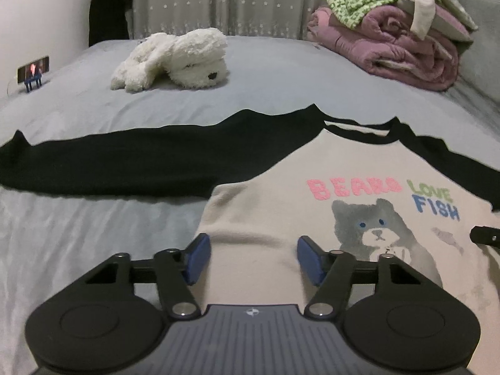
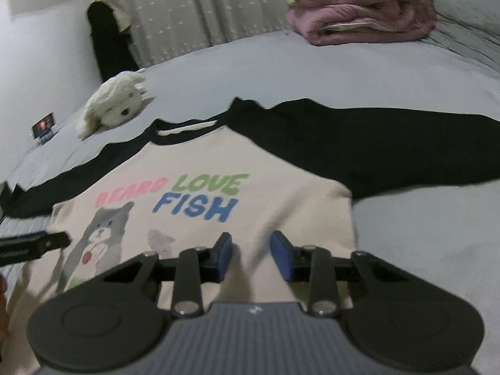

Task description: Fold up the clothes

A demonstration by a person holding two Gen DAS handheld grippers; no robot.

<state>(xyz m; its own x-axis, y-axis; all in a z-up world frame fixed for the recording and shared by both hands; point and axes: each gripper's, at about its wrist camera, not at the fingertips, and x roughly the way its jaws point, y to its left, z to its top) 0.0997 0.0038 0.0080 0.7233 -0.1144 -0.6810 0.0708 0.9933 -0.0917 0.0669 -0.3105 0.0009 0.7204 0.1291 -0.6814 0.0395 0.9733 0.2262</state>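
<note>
Both jaws spread, pinching nothing: left gripper (image 1: 253, 257) and right gripper (image 2: 251, 255) hover over the near hem of the shirt (image 1: 265, 206) on the bed (image 1: 93, 234).

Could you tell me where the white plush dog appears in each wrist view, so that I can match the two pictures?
Left wrist view: the white plush dog lies upper centre-left on the bed.
Right wrist view: the white plush dog lies at the left, beyond the shirt collar.
Shared landmark: the phone on a stand, left of the dog in both.

The sweatshirt (image 2: 281, 212) front reads "BEARS LOVE FISH".
</note>
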